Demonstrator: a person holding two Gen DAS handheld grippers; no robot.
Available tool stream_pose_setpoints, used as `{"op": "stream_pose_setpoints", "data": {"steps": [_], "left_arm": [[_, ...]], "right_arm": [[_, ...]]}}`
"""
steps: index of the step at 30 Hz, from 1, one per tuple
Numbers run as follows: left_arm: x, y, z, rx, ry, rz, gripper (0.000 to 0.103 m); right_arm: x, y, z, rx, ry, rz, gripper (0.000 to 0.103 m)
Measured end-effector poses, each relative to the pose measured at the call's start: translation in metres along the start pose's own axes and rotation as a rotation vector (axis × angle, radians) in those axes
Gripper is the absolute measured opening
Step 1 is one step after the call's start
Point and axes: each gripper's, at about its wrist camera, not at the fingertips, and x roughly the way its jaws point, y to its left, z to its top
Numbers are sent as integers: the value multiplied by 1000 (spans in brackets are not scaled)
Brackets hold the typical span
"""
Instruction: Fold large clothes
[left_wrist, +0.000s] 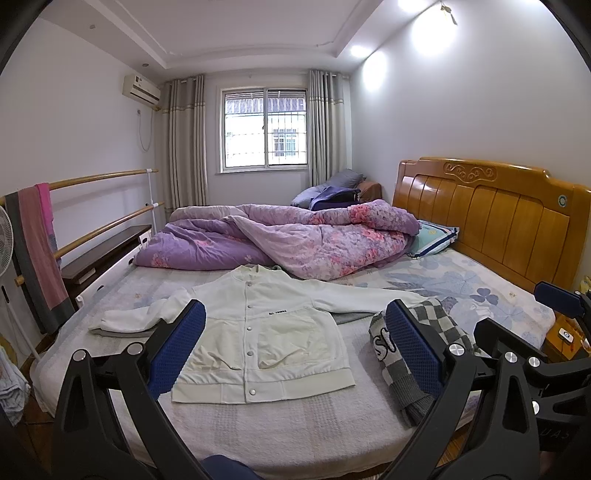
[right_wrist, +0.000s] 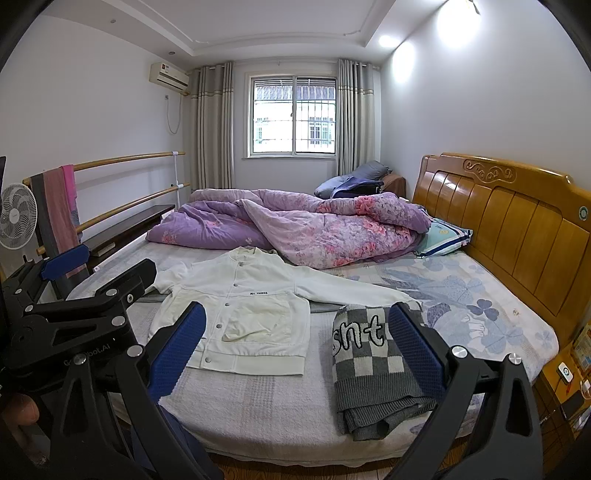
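Both tools gape above the jacket.

A wooden headboard fills the right of the frame. A purple floral quilt lies crumpled across the middle, a striped pillow touching its right end. At upper center, a barred window sits between 2 grey curtains. An air conditioner hangs upper left; a fan stands at left.

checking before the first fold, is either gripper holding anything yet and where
Nothing is held. The left gripper and right gripper both hover above the bed with jaws wide open, off the white jacket and the checkered sweater.
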Motion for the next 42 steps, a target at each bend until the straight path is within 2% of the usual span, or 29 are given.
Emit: {"op": "stream_pose_setpoints", "data": {"steps": [42], "left_arm": [[8,3,0,15,1,-11,98]], "right_arm": [[0,4,0,13,12,-6,95]]}}
